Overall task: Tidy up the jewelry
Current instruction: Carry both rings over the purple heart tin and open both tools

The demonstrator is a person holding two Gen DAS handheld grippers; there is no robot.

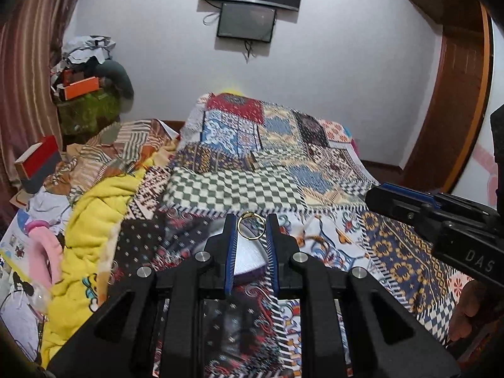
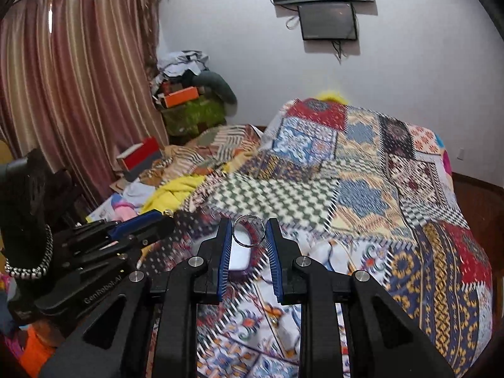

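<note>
In the left wrist view my left gripper (image 1: 251, 220) is shut on a thin gold ring (image 1: 238, 226), which stands upright between the blue pads. Under it lies a small white box with a purple rim (image 1: 249, 258) on the patchwork bedspread (image 1: 239, 186). My right gripper (image 2: 249, 223) is shut on a silver ring (image 2: 249, 245), upright between its tips, above the same white box (image 2: 239, 256). Each gripper shows in the other's view: the right gripper (image 1: 381, 195) at the right edge, the left gripper (image 2: 157, 219) at the left with the gold ring (image 2: 167, 211) at its tip.
A yellow blanket (image 1: 94, 220) and loose clothes lie bunched to the left on the bed. A red and grey box (image 1: 39, 163) sits near the striped curtain (image 2: 78, 94). A pile of clutter with an orange box (image 2: 181, 96) fills the corner. A screen (image 2: 329, 20) hangs on the wall.
</note>
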